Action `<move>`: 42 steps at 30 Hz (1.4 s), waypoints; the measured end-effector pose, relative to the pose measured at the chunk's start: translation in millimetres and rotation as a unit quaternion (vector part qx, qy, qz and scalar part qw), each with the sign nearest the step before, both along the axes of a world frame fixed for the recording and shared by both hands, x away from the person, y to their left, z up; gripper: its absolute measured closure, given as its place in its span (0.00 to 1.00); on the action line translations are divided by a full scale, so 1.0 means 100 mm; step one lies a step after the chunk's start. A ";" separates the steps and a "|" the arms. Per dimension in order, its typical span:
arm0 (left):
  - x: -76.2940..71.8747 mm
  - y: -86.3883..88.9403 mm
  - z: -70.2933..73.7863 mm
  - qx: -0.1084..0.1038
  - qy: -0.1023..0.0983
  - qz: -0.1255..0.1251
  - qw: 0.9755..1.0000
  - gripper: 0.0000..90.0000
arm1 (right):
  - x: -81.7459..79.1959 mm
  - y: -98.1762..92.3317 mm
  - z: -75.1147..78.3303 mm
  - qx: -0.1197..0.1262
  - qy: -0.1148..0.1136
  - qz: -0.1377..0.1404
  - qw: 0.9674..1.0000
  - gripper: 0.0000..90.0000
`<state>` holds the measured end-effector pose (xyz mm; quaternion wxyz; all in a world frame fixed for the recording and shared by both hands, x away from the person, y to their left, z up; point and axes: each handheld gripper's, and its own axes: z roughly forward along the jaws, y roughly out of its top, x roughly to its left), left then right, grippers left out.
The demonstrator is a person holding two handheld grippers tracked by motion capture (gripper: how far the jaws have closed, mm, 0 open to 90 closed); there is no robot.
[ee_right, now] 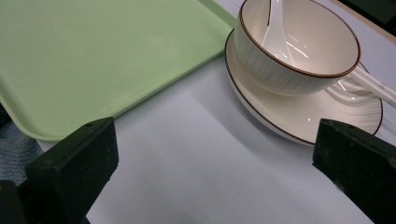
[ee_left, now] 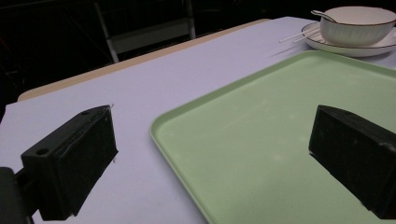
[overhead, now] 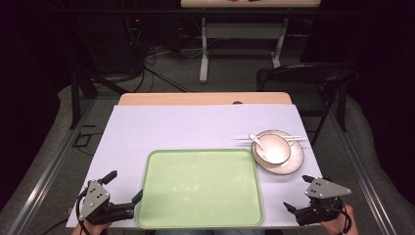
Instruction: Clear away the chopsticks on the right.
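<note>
Left tongs [overhead: 126,185] sit at the near-left corner of the bench [overhead: 161,127], jaws spread wide, gripping nothing. In the left gripper view we see one jaw over the lavender bench cover and the other over the near-left corner of the green tray [ee_left: 289,140], so the tongs straddle the tray's edge without touching it, as far as we can tell.

The green tray [overhead: 200,188] lies flat in the near middle of the bench, bare.

Just beside its far-right corner stands a white bowl [overhead: 270,148] on a white saucer [overhead: 292,164], both with a thin brown rim. A white spoon [overhead: 255,140] rests inside the bowl, handle toward the far left. White chopsticks [overhead: 298,139] lie across the saucer's far side, behind the bowl. The saucer's edge is very close to the tray rim; whether it touches we can't tell.

Right tongs [overhead: 299,194] hover at the near-right corner, jaws also wide apart, empty. The right gripper view looks straight at the bowl [ee_right: 299,51] and saucer [ee_right: 308,116], both ahead of the jaws, not yet between them.

We judge this as the starting step: both tongs parked, nothing grasped. Likely work is moving the dish set onto the tray. Next move calls for the right tongs to advance to the bowl or saucer rim and close there, keeping everything level so spoon and chopsticks don't slide off.
</note>
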<state>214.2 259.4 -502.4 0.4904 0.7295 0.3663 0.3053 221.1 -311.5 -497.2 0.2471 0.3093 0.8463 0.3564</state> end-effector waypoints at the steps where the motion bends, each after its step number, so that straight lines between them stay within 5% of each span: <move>1: 0.00 0.01 0.00 -0.001 0.001 0.000 1.000 0.01 | 0.01 0.00 0.00 0.000 0.004 0.000 1.000 0.00; 11: 0.03 -0.02 0.00 -0.003 -0.003 -0.004 1.000 0.00 | 0.06 -0.01 -0.04 -0.003 0.039 0.005 0.999 0.00; 14: 0.07 -0.05 0.00 0.010 0.013 -0.011 1.000 0.00 | 0.06 -0.02 -0.03 -0.008 0.041 0.003 0.999 0.01; 21: 0.05 -0.04 0.01 0.006 0.008 -0.009 1.000 0.02 | 0.10 -0.06 0.08 -0.007 0.045 -0.004 0.999 0.02; 27: 0.07 -0.02 -0.01 0.008 0.024 -0.011 1.000 0.04 | 0.27 -0.05 0.17 -0.011 0.059 -0.001 0.998 0.01; 31: 0.07 0.01 -0.01 -0.006 0.019 0.001 1.000 0.03 | 0.42 0.00 0.23 -0.025 0.061 0.003 0.998 0.01; 36: 0.08 -0.03 0.00 0.007 0.022 -0.013 1.000 0.03 | 0.64 0.06 0.32 -0.039 0.064 0.015 0.997 0.00; 42: 0.06 -0.01 0.00 -0.004 0.016 -0.005 1.000 0.03 | 0.84 0.08 0.39 -0.050 0.063 0.014 0.997 0.00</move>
